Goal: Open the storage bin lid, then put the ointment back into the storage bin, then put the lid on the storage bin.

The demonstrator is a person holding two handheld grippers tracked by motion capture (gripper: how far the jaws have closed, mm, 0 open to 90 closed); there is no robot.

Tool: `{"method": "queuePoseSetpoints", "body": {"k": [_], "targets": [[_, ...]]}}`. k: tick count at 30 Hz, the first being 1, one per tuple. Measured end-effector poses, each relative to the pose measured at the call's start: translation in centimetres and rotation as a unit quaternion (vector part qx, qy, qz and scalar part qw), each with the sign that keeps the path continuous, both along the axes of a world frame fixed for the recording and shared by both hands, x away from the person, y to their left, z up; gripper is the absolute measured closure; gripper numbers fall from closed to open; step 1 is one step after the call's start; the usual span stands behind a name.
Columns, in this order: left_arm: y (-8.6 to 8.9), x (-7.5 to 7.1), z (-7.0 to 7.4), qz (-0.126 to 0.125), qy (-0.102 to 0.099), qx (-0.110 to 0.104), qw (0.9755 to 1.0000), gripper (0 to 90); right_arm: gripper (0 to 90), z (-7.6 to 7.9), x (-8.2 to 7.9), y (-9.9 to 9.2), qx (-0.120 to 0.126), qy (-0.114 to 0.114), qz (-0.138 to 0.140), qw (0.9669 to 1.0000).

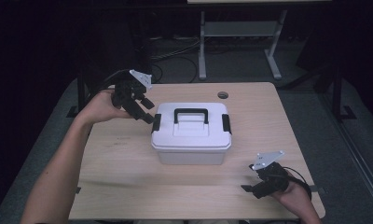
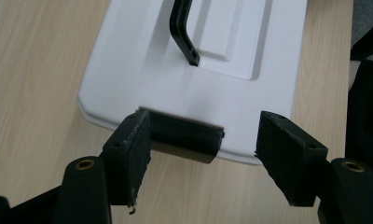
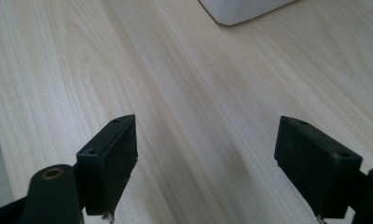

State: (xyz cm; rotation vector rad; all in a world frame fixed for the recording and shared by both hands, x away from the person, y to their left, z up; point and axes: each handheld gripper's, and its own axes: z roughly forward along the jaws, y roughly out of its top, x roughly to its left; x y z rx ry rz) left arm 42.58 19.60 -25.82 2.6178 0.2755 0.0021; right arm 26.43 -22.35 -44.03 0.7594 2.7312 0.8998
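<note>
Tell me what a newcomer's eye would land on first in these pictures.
First, the white plastic lidded box with a black carry handle, sitting mid-table on the pale wooden table. Next, the left hand-held gripper, jaws open, right at the black latch on the box's left end. The right hand-held gripper rests open near the table's front right corner, apart from the box.

The high view looks forward and down from above the person's side, far enough to take in the whole desk (image 1: 128, 186) and the box (image 1: 192, 133) at its middle. The left gripper view sits close over the box's (image 2: 198, 70) end, facing along its lid past a latch (image 2: 184, 135). The right gripper view looks low across bare desk (image 3: 184, 93), catching a corner of the box (image 3: 240, 9).
</note>
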Motion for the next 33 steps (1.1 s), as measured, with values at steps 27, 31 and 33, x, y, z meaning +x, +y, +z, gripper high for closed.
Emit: {"method": "queuePoseSetpoints", "body": {"k": [27,31,33], "targets": [[2.2,-0.8,-1.0,0.016,0.010,-0.004,0.9998,34.2,20.7,-0.2,0.1,0.3,-0.002,0.002,0.004,1.0000],[2.6,-0.9,-1.3,0.021,0.012,-0.012,0.9996,34.4,20.7,-0.2,0.2,0.4,-0.003,0.004,0.003,1.0000],[2.8,-1.0,-1.7,0.024,0.017,-0.009,0.9995,34.4,20.7,-0.2,0.1,0.4,-0.003,0.004,0.002,1.0000]]}}
